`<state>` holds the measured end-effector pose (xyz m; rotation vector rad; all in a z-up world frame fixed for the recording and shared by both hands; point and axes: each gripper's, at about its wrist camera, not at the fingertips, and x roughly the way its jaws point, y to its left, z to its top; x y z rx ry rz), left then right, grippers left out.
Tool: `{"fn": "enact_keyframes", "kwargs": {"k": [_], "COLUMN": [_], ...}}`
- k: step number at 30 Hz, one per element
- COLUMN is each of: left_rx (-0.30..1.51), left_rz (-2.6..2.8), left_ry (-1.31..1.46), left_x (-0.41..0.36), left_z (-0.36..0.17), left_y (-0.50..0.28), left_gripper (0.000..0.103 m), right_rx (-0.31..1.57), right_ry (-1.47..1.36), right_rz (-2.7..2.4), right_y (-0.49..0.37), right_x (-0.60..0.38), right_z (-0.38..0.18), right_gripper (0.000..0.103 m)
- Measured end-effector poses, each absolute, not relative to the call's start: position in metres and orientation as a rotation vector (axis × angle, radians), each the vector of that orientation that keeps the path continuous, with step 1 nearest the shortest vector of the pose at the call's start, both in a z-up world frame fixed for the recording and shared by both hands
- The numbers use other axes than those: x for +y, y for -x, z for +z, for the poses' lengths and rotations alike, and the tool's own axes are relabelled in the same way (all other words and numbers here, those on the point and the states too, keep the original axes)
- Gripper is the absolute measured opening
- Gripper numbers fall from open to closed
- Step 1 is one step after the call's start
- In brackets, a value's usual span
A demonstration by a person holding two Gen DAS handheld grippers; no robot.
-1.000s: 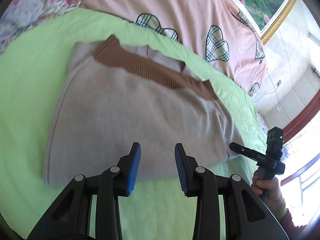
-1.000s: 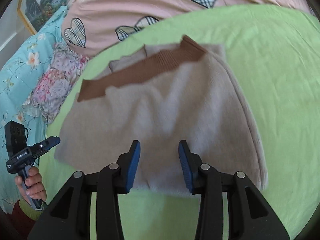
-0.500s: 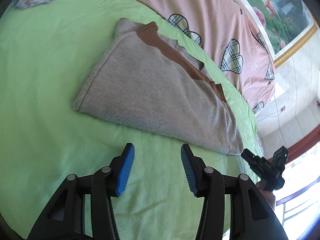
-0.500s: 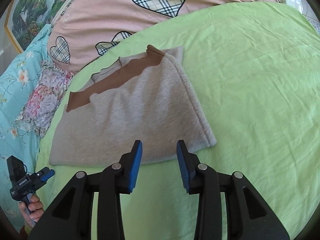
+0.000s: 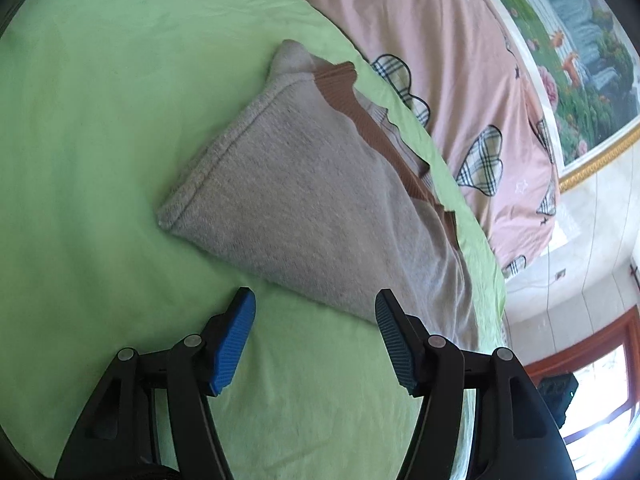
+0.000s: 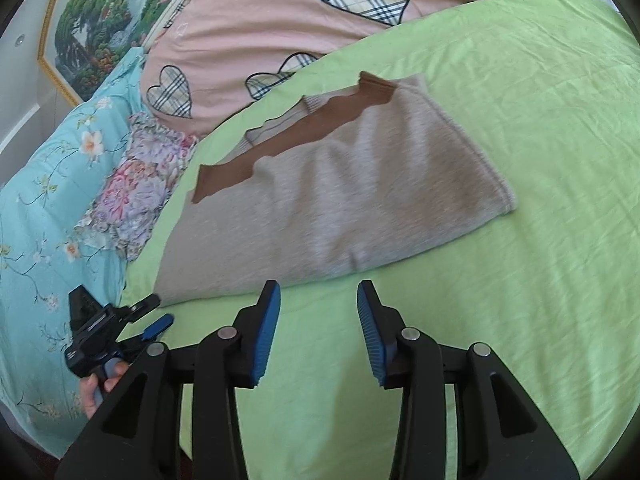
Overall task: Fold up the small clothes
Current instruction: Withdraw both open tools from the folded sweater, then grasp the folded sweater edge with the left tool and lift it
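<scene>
Right wrist: folded sweater [image 6: 340,204] just beyond opening jaws, nothing between.

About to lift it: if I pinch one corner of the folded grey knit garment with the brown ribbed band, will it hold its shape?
Probably not. The folded grey knit garment looks soft and sagging, so it would likely droop and unfold. Its fuzzy knit should grip well between pads.

Each claw has black plastic arms joined by round silver screws, and ribbed blue pads line the inner faces of the fingers [image 5: 236,334]; the left claw [image 6: 120,322], seen from the right wrist, carries a black block on top
</scene>
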<state>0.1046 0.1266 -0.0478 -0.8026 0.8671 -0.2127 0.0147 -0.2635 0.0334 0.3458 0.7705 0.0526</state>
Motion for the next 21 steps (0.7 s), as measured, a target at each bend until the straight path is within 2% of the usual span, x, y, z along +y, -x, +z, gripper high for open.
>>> {"fn": "enact_keyframes", "kwargs": {"k": [10, 11, 13, 14, 18, 21], "left_rx": [0.817, 0.816, 0.815, 0.817, 0.794, 0.742], "left_rz": [-0.087, -0.078, -0.053, -0.049, -0.051, -0.105], "left_ry": [0.835, 0.829, 0.804, 0.793, 0.72, 0.624], "left_x": [0.141, 0.141, 0.141, 0.141, 0.13, 0.106], "left_z": [-0.046, -0.045, -0.042, -0.042, -0.023, 0.006], "left_y": [-0.149, -0.152, -0.16, -0.162, -0.171, -0.172], "left_gripper": [0.059, 0.055, 0.036, 0.015, 0.008, 0.007], "right_rx": [0.762, 0.763, 0.763, 0.763, 0.751, 0.744], "right_ry": [-0.344, -0.348, -0.356, -0.358, -0.361, -0.364], "right_rz": [0.095, 0.093, 0.089, 0.088, 0.089, 0.082], "right_y": [-0.018, -0.02, -0.024, -0.026, -0.035, -0.045], "right_x": [-0.254, -0.256, -0.262, -0.263, -0.272, -0.28], "right_z": [0.038, 0.039, 0.039, 0.04, 0.044, 0.048], "right_gripper": [0.044, 0.044, 0.044, 0.044, 0.044, 0.044]}}
